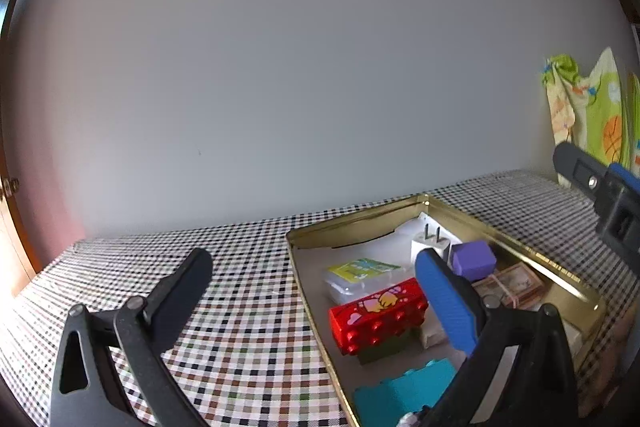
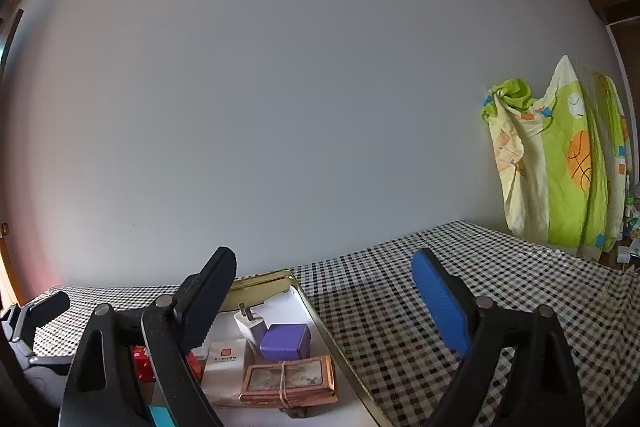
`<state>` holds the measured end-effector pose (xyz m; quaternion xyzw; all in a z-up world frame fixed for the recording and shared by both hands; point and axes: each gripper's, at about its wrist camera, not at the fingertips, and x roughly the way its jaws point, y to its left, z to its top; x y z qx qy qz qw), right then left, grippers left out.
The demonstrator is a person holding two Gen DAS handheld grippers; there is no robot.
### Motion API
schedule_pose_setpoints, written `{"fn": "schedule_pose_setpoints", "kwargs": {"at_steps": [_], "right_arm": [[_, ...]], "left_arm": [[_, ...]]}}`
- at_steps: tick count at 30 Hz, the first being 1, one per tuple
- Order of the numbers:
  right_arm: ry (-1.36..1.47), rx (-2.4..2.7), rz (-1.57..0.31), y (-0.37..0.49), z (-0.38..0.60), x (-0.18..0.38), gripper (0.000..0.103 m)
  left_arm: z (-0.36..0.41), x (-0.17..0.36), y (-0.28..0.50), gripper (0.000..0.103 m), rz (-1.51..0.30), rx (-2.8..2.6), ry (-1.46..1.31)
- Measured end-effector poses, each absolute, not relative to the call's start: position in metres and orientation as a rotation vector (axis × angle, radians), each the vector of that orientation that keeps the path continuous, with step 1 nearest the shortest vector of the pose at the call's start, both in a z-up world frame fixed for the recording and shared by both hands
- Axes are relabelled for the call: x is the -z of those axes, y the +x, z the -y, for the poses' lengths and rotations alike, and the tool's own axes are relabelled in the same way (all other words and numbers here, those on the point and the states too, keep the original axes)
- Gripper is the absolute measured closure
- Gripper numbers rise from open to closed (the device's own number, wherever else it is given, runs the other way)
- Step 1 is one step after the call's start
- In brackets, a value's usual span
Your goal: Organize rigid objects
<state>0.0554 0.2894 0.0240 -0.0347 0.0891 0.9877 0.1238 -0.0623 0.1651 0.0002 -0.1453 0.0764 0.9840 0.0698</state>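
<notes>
While both claws hang apart over a checked tabletop [image 1: 240, 307], we see a shallow gold tin [image 1: 360, 223] already holding most of the things. Our left claw [image 1: 316, 291] is spread wide and empty, one finger over the cloth and the blue one over the tin. Our right claw [image 2: 324, 291] is also spread and empty, straddling the tin's right wall.

Inside the tin lie a red brick [image 1: 380, 315], a teal brick [image 1: 408, 387] nearest us, a small clear box [image 1: 360, 277], a white plug [image 1: 430, 241] with prongs up, a purple block [image 1: 474, 259] touching it, and a banded bundle of cards [image 2: 290, 381] just in front of the block.

We judge the sorting nearly finished. To do the next step well, we would lift each claw straight up before moving sideways, since the tin's thin rim and the upright prongs could catch a finger. A bright green cloth [image 2: 560, 167] hangs against the wall, well apart.
</notes>
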Motion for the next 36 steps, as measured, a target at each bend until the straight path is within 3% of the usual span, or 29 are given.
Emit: {"fn": "schedule_pose_setpoints", "kwargs": {"at_steps": [10, 22, 32, 36], "right_arm": [[-0.101, -2.878, -0.254, 0.068, -0.275, -0.022, 0.002], [-0.088, -2.857, -0.343, 0.087, -0.270, -0.021, 0.001], [0.044, -2.848, -0.098, 0.101, -0.231, -0.029, 0.001], [0.060, -2.834, -0.086, 0.105, -0.228, -0.030, 0.001]], "left_arm": [[-0.150, 0.001, -0.065, 0.000, -0.115, -2.931, -0.518], [-0.138, 0.001, -0.049, 0.000, -0.079, -2.925, -0.469], [-0.134, 0.000, -0.048, 0.000, -0.057, -2.926, -0.463], [-0.130, -0.001, -0.045, 0.000, -0.032, -2.926, -0.452]]}}
